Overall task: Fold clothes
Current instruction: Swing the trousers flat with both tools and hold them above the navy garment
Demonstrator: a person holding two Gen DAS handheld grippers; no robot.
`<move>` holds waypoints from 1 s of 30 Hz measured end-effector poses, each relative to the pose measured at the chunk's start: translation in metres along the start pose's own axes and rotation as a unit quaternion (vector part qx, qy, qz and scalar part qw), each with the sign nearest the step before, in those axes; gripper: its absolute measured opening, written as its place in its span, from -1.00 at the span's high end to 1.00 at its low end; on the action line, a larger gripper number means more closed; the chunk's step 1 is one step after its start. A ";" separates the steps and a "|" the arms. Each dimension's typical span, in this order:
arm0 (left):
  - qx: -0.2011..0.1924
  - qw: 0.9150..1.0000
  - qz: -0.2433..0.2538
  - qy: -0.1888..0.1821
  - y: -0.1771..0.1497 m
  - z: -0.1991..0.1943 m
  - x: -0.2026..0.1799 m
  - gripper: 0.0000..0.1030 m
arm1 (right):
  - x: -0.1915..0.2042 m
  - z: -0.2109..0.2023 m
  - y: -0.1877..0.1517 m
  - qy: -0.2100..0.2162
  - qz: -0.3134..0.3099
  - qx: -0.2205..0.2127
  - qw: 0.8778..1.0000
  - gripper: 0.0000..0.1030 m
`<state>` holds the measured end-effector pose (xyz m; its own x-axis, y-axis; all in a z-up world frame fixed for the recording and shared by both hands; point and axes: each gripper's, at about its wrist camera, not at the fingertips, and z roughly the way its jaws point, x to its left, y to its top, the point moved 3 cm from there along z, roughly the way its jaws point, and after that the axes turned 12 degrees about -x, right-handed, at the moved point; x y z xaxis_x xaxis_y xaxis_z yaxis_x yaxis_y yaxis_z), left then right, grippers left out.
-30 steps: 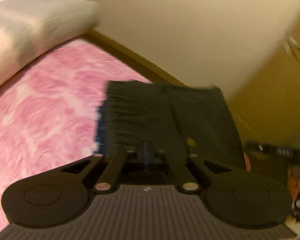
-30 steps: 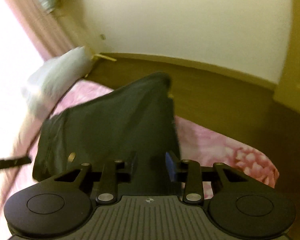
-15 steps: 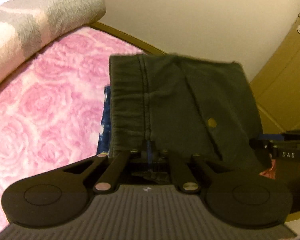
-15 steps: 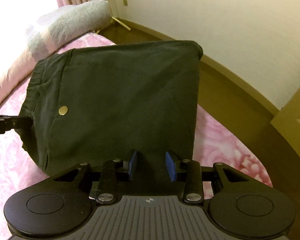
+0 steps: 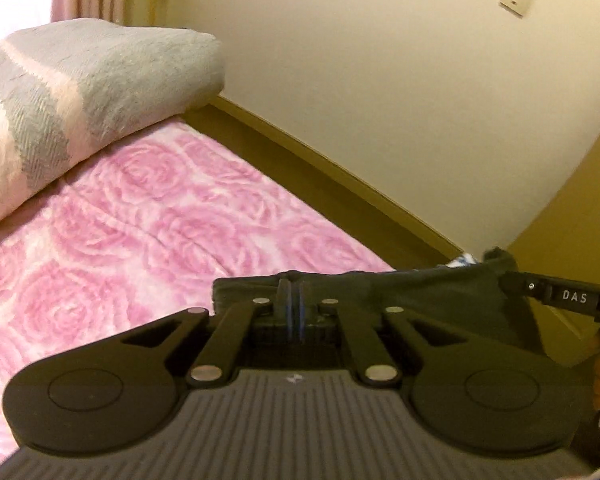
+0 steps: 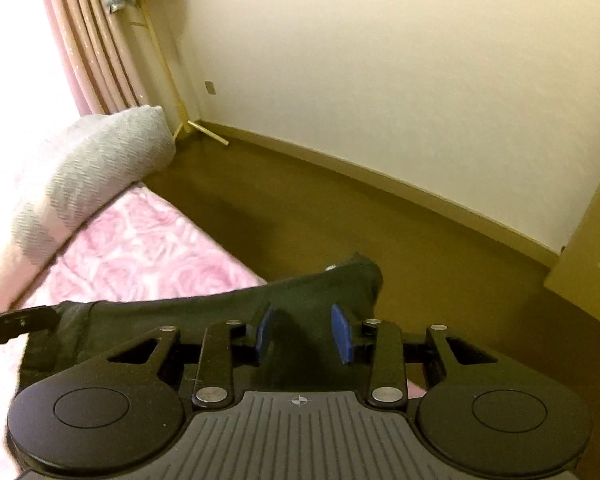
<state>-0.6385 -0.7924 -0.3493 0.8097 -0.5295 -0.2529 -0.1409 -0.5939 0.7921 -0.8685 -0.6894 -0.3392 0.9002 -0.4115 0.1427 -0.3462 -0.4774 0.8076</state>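
Observation:
A dark green garment (image 5: pixel 440 296) hangs stretched between my two grippers over the pink rose-patterned bed (image 5: pixel 148 232). My left gripper (image 5: pixel 290 296) is shut on the garment's top edge at its left end. In the right wrist view the garment (image 6: pixel 220 312) drapes over and between the blue pads (image 6: pixel 342 336) of my right gripper (image 6: pixel 304 332), whose jaws stand apart with cloth bunched between them. The right gripper's finger also shows at the right of the left wrist view (image 5: pixel 560 296), at the garment's other end. The left gripper's tip shows at the left of the right wrist view (image 6: pixel 16 322).
A folded grey and cream blanket (image 5: pixel 80 92) lies at the head of the bed, also seen in the right wrist view (image 6: pixel 100 168). Brown floor (image 6: pixel 340 216) and a cream wall (image 6: pixel 380 60) lie beyond the bed edge. Pink curtains (image 6: pixel 96 40) hang at the left.
The garment, held up and spread in front of both cameras before, has dropped low, so only its top edge shows. Both grippers still hold their ends.

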 end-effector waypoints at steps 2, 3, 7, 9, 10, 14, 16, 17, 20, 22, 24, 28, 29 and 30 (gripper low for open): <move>-0.005 1.000 -0.002 0.002 -0.009 0.004 0.004 0.85 | 0.000 0.013 -0.008 -0.003 0.000 0.000 1.000 0.30; -0.009 1.000 0.001 0.004 -0.013 0.006 0.004 0.85 | -0.001 0.017 -0.012 -0.005 0.004 0.001 1.000 0.30; -0.007 1.000 0.010 0.007 -0.012 0.006 0.003 0.85 | 0.003 0.023 -0.019 -0.008 -0.007 0.000 1.000 0.24; 0.001 1.000 0.011 0.007 -0.010 0.007 0.002 0.85 | 0.003 0.023 -0.017 -0.004 -0.011 0.002 1.000 0.23; 0.003 1.000 0.015 0.006 -0.009 0.006 0.001 0.85 | 0.003 0.023 -0.016 -0.001 -0.009 0.003 1.000 0.23; 0.011 1.000 0.018 0.006 -0.007 0.005 0.000 0.85 | -0.003 0.019 -0.016 0.004 -0.002 0.007 1.000 0.23; 0.012 1.000 0.015 0.008 -0.007 0.005 0.000 0.85 | -0.002 0.017 -0.016 0.003 -0.004 0.008 1.000 0.23; 0.013 1.000 0.016 0.008 -0.006 0.005 0.001 0.85 | -0.002 0.015 -0.015 0.002 -0.004 0.008 1.000 0.23; 0.016 1.000 0.020 0.010 -0.004 0.003 -0.001 0.85 | -0.003 0.012 -0.014 0.003 -0.001 0.011 1.000 0.23; 0.010 1.000 0.022 0.005 -0.002 -0.006 -0.005 0.85 | -0.003 0.010 -0.013 0.003 0.001 0.014 1.000 0.23; 0.002 1.000 0.024 -0.001 0.001 -0.015 -0.008 0.86 | -0.004 0.007 -0.011 0.003 0.002 0.016 1.000 0.22; -0.012 0.999 0.028 -0.012 0.006 -0.034 -0.014 0.96 | 0.002 -0.014 -0.004 0.018 0.000 0.005 1.000 0.23; -0.016 0.999 0.029 -0.015 0.008 -0.039 -0.016 0.97 | 0.007 -0.023 -0.006 0.034 -0.003 0.004 0.999 0.23; -0.012 0.999 0.038 -0.025 0.003 -0.045 -0.019 0.99 | 0.012 -0.032 -0.008 0.053 -0.008 0.003 0.999 0.23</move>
<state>-0.6287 -0.7570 -0.3171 0.7685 -0.6014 -0.2187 -0.1855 -0.5364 0.8233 -0.8465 -0.6654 -0.3253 0.9282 -0.3197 0.1904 -0.3334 -0.4871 0.8072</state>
